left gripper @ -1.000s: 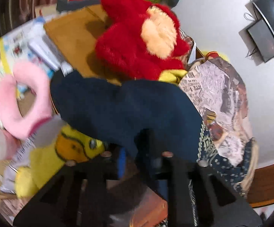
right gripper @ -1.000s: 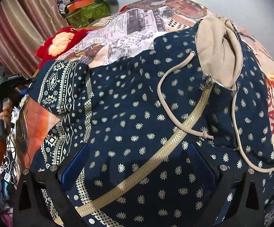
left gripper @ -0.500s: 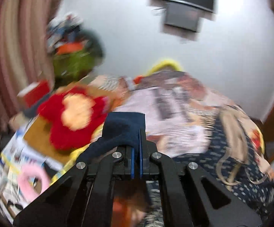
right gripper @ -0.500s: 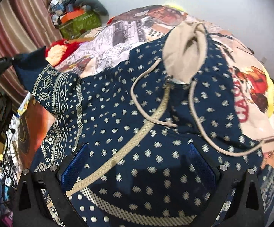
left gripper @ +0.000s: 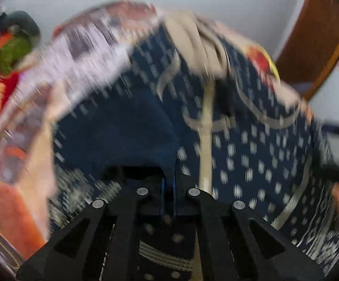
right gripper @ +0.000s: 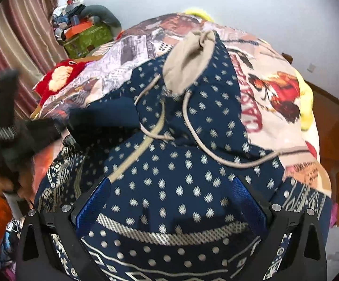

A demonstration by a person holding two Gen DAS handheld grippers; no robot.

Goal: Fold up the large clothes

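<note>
While left tool (left gripper: 168, 183) pinches a navy sleeve of the hoodie (right gripper: 181, 164) spread on the bed (right gripper: 274, 98), right tool (right gripper: 169, 201) hovers w/ fingers apart; bedspread lettering only partly legible.

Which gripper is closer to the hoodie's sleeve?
Left. The left gripper is clamped on the sleeve; the right gripper hovers open over the hem.
</note>
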